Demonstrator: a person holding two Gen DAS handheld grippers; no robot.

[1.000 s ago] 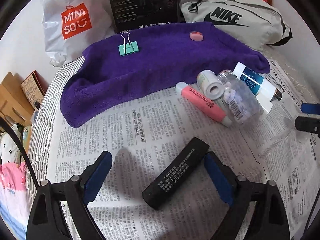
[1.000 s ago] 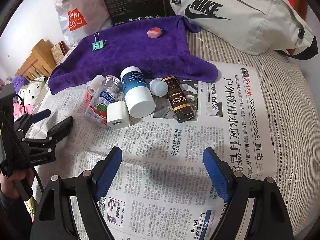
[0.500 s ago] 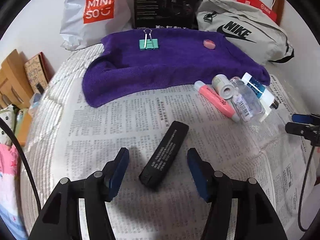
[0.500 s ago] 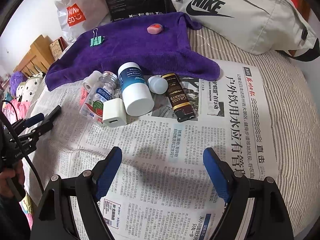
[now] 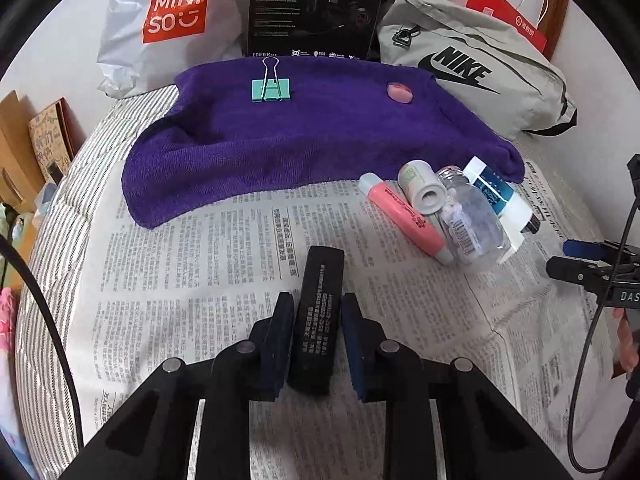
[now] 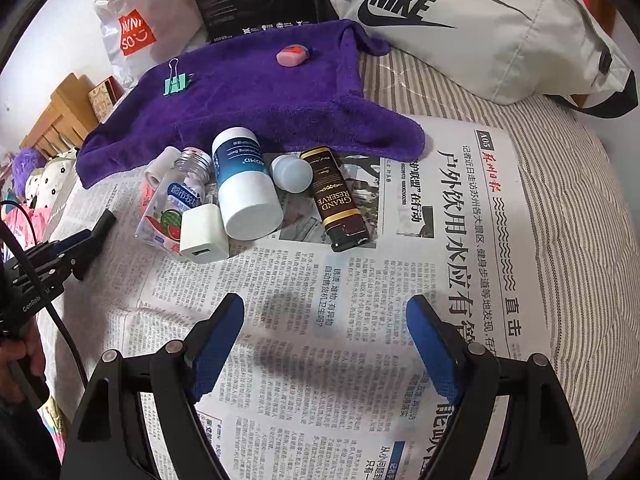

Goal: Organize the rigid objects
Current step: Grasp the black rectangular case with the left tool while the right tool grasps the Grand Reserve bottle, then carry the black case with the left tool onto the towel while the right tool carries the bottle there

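My left gripper (image 5: 316,300) is shut on a long black bar with white print (image 5: 320,300), held above the newspaper (image 5: 192,264). It also shows in the right wrist view (image 6: 86,236) at the left. My right gripper (image 6: 324,312) is open and empty over the newspaper (image 6: 360,320). A cluster lies beyond it: a white charger cube (image 6: 202,234), a blue-and-white bottle (image 6: 244,184), a clear bottle (image 6: 176,196), a small white cap (image 6: 292,172) and a brown lighter (image 6: 338,200). A purple towel (image 5: 304,132) holds a green binder clip (image 5: 270,88) and a pink eraser (image 5: 400,92).
A pink tube (image 5: 404,212) and a grey roll (image 5: 422,188) lie in the cluster. Behind the towel stand a Miniso bag (image 5: 168,20), a black box (image 5: 312,4) and a Nike bag (image 5: 472,72). Striped bedding (image 6: 560,184) lies to the right.
My left gripper has closed around the black bar, which now lies straight between the pads. The right gripper has stayed open and shifted slightly forward.
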